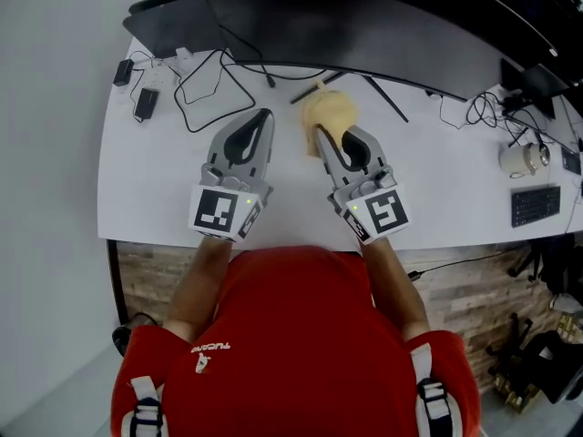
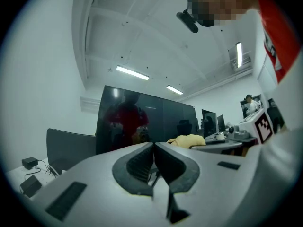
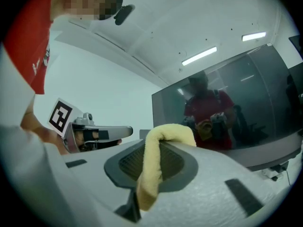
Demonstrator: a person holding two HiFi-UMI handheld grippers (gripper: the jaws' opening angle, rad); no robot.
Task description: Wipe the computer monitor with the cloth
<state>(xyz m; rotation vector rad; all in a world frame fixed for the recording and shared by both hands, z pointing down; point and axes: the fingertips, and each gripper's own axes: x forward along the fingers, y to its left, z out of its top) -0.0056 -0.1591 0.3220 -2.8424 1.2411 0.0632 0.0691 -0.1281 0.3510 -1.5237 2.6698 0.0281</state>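
The wide dark monitor [image 1: 364, 25] stands along the back of the white desk [image 1: 455, 217], its screen off; it also fills the background of the left gripper view [image 2: 142, 119] and the right gripper view [image 3: 236, 98], where it reflects the person. My right gripper [image 1: 322, 135] is shut on a yellow cloth [image 1: 330, 112], which bunches over its tips just in front of the monitor. A fold of that cloth [image 3: 154, 164] is pinched between the jaws [image 3: 158, 143]. My left gripper [image 1: 265, 116] lies beside it, shut and holding nothing [image 2: 154, 146]. The cloth [image 2: 187, 140] shows to its right.
A closed laptop [image 1: 168, 21] sits at the back left, with black cables [image 1: 205, 85] and a power adapter [image 1: 144, 105] in front of it. More cables, a white cup [image 1: 521, 159] and a small dark keypad [image 1: 535, 205] lie at the right. The person's red shirt [image 1: 291, 335] is at the desk's front edge.
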